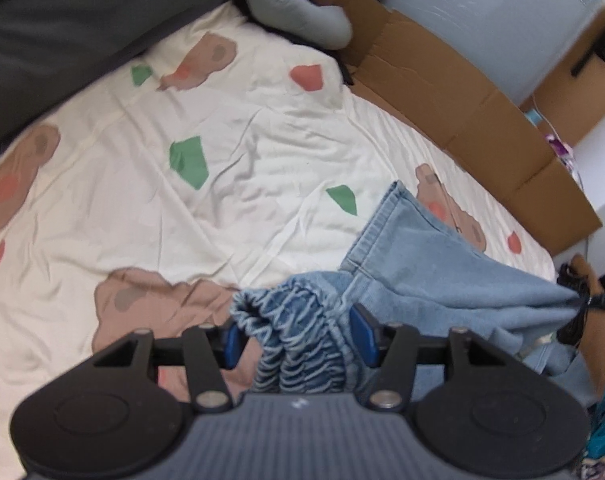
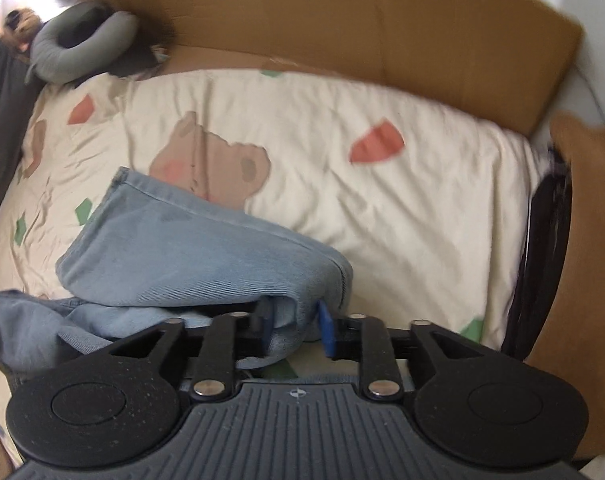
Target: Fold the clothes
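We had the light-blue denim trousers [image 1: 442, 264] near the front edge of the bed [image 1: 262, 152], partly lifted and bunched, one leg trailing out across the bedsheet with its hem [image 1: 376, 216] pointing away from us. Our left tongs [image 1: 298, 334] stood fairly wide, with the gathered elastic waistband [image 1: 298, 320] sitting between the blue pads [image 1: 362, 330]; whether they were actually pinching it we could not tell, since a gap showed on the left side. Our right tongs [image 2: 292, 326] stood narrower, with a rolled fold of the denim [image 2: 206, 248] packed between the fingers, so that looked like a hold on the cloth.

In our judgement, taking the garment at the waistband with one side and at the leg with the other was meant to stretch it between both hands and lay it flat along a clean line. How far along the fold was, the pictures did not settle.

The denim was soft, washed and faintly ribbed, with a stitched hem, and the waistband puckered into tight ridges. The sheet beneath was cream, creased, printed with brown bears and green and coral patches. A flattened cardboard sheet [image 2: 362, 28] stood along the far side, with a grey padded ring cushion [image 2: 82, 46] near the corner.
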Tool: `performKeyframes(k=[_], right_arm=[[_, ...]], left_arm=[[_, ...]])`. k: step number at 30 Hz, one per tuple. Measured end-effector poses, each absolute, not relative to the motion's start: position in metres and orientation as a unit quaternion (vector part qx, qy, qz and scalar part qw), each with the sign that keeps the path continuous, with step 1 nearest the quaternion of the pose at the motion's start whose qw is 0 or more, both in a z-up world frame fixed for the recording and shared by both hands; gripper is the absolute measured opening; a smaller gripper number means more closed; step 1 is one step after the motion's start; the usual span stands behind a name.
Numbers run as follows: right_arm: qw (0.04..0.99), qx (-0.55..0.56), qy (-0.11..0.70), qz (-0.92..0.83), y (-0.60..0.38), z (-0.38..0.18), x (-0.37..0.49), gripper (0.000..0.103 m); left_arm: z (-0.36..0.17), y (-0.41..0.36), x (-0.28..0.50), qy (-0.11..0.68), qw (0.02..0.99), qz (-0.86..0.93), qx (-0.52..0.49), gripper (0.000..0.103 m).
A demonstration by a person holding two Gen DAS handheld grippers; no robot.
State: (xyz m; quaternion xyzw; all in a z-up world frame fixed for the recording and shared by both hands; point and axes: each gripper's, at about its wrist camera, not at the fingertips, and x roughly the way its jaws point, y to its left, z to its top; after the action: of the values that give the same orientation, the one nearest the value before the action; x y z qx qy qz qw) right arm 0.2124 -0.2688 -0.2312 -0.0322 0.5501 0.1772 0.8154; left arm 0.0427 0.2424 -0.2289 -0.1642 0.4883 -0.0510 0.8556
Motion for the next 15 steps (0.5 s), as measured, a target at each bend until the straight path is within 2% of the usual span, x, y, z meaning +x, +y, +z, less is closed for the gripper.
performKeyframes(k=[9, 15], right_arm=[[0.817, -0.080, 0.506, 0.266, -0.218, -0.201, 0.225, 0.047], [0.767, -0.130, 0.518, 0.355, -0.145, -0.232, 0.224, 0.049]], left_arm=[[-0.226, 0.246, 0.037, 0.473, 0.853, -0.063, -0.211, 0.057], [-0.226, 0.261, 0.037, 0.456, 0.841, -0.068, -0.283, 0.055]])
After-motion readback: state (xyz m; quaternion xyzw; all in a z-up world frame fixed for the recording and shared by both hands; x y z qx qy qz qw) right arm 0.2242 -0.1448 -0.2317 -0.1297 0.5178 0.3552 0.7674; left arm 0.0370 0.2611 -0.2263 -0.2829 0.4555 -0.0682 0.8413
